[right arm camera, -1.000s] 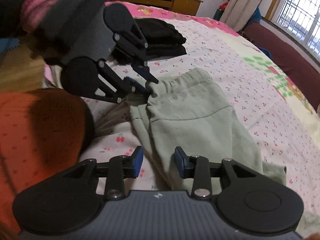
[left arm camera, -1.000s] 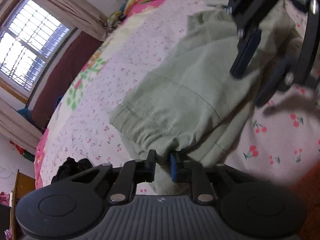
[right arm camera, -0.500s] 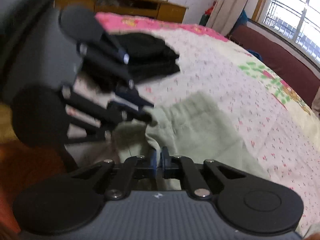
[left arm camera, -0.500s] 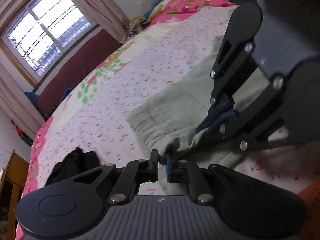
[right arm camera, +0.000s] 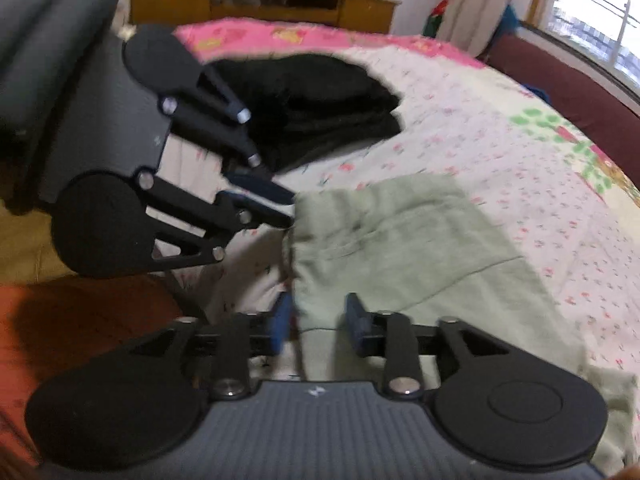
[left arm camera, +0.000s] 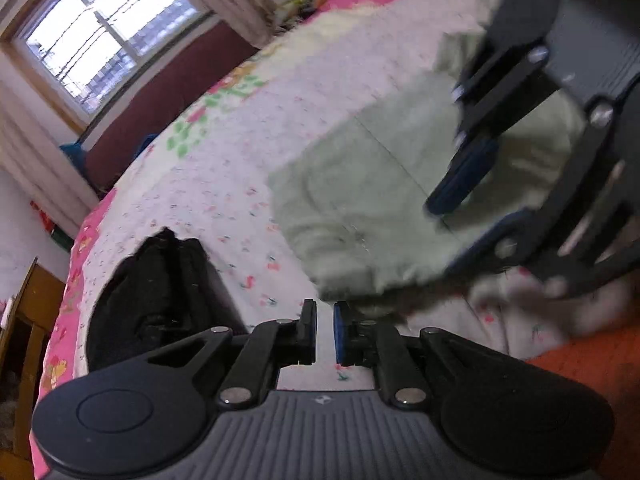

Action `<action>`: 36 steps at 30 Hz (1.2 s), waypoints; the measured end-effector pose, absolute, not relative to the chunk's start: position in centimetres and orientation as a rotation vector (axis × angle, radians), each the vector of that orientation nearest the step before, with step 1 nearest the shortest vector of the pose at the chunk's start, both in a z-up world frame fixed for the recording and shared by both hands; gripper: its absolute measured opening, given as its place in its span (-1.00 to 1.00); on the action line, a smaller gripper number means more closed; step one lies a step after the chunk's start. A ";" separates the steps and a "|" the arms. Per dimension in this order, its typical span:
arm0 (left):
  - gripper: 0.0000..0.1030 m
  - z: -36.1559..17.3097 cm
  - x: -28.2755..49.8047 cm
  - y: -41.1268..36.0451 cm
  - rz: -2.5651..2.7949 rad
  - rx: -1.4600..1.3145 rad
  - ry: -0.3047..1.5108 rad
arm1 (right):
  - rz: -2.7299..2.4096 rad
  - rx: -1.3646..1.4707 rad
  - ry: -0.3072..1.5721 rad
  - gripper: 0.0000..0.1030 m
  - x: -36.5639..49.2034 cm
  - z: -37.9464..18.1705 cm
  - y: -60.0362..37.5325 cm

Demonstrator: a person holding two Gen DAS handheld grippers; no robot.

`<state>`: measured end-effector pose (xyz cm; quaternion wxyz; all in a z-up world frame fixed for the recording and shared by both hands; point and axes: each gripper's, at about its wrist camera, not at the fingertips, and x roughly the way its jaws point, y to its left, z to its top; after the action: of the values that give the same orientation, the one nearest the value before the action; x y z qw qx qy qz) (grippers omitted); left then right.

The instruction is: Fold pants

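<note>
Pale green pants [left arm camera: 360,184] lie folded on the floral bedspread, waistband end nearest the bed's edge; they also show in the right wrist view [right arm camera: 400,240]. My left gripper [left arm camera: 325,330] stands just off the waistband corner with a narrow gap between its fingers and nothing in it; it also shows in the right wrist view [right arm camera: 290,206]. My right gripper [right arm camera: 318,322] is open, its fingers astride the near edge of the pants without clamping; it also shows in the left wrist view [left arm camera: 472,216].
A folded black garment [left arm camera: 160,288] lies on the bed beside the pants, also in the right wrist view [right arm camera: 320,108]. A wooden cabinet [right arm camera: 260,4] stands beyond the bed. A window and a dark red bench [left arm camera: 160,92] are on the far side. Orange cloth [right arm camera: 60,320] is near me.
Both grippers held the waistband edge half a second ago. Both have since let go: the right has opened wide, the left slightly, and the pants have settled on the bed.
</note>
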<state>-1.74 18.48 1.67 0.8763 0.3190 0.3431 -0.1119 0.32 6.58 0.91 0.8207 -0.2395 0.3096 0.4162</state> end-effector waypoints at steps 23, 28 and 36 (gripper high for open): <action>-0.43 3.7 2.6 0.6 -0.582 0.611 0.677 | -0.148 0.327 0.751 -0.15 10.5 2.2 -34.1; -0.42 2.6 5.6 -5.8 -0.694 0.575 0.638 | -0.195 0.530 0.746 -0.15 12.8 0.2 -38.8; -0.42 0.6 7.7 -11.5 -0.743 0.554 0.661 | -0.188 0.622 0.695 -0.89 15.9 -1.0 -41.3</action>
<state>7.72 -11.52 0.61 0.8423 0.2625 0.3127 -0.3519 15.93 -41.34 -1.04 0.8889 0.2996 0.3346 -0.0906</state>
